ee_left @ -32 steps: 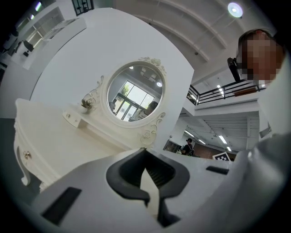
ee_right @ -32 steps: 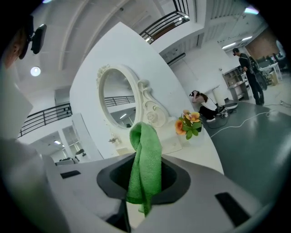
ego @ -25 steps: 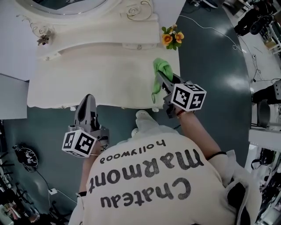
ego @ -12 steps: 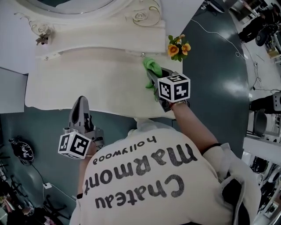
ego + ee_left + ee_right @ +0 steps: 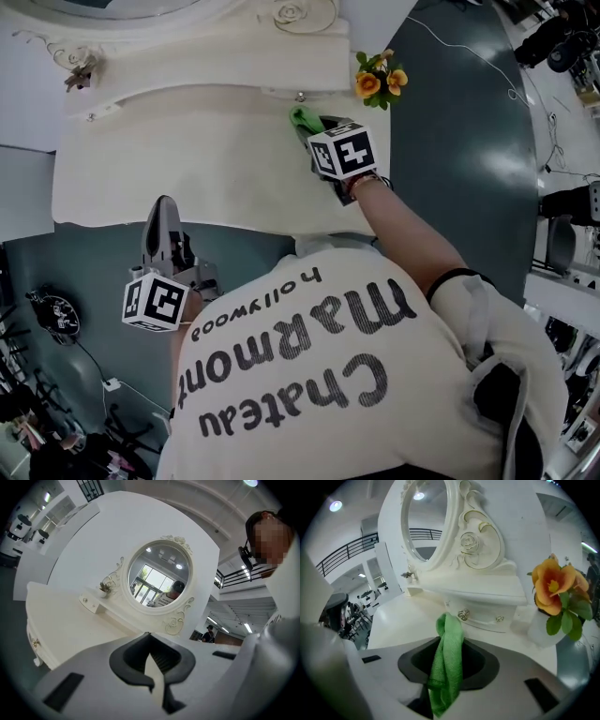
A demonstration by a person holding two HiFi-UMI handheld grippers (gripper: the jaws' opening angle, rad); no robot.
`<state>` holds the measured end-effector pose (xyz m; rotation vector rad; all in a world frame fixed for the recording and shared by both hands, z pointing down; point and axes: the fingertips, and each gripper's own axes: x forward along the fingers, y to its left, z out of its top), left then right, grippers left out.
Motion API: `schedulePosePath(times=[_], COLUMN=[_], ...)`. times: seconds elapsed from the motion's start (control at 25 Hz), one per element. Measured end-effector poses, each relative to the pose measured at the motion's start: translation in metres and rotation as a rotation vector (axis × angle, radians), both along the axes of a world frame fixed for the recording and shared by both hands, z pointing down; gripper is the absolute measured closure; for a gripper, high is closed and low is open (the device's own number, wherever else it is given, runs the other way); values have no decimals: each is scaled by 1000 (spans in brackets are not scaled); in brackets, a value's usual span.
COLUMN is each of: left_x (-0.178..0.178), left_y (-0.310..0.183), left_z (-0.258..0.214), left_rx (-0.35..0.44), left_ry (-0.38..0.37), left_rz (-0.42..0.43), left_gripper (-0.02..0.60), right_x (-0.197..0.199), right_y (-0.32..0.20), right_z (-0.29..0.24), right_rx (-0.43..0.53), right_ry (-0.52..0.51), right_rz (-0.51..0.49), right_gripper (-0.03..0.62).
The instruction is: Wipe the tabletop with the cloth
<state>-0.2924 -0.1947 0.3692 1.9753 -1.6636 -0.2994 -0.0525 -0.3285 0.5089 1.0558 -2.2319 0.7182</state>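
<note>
A green cloth [image 5: 303, 118] hangs bunched from my right gripper [image 5: 313, 131], which is shut on it over the back right of the white tabletop [image 5: 187, 159]. In the right gripper view the cloth [image 5: 448, 660] droops between the jaws, close to the small drawer knob [image 5: 463, 615]. Whether the cloth touches the table I cannot tell. My left gripper [image 5: 162, 208] is held at the table's front edge, jaws together and nothing in them; in its own view the left gripper [image 5: 150, 641] points at the oval mirror [image 5: 159, 581].
A white vase of orange flowers [image 5: 380, 80] stands at the table's back right corner, just right of the cloth; the flowers [image 5: 558, 592] are also in the right gripper view. A raised drawer shelf [image 5: 202, 70] runs along the back under the mirror. Dark floor [image 5: 459, 141] surrounds the table.
My right gripper has carried the cloth from the table's front right toward the back, near the drawer shelf. The left gripper has stayed at the front edge.
</note>
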Motion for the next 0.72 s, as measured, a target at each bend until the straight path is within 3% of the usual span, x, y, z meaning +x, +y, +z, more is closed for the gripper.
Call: schedulePosePath(times=[0.2,0.56,0.72], left_x=[-3,6,13], left_y=[7,7,8], left_z=[2,-1,-2], left_rx=[-13,-1,1], left_ry=[1,-7,-13], left_rz=[-33,-21,-6], left_gripper=[574,574,574], right_x=[-1,-1,0], right_y=[-2,-4,-5], right_z=[11,19,21], right_rx=[-3,-5,38], right_ry=[42,27,63], right_rz=[-18,-52,-52], right_gripper=[484,494,497])
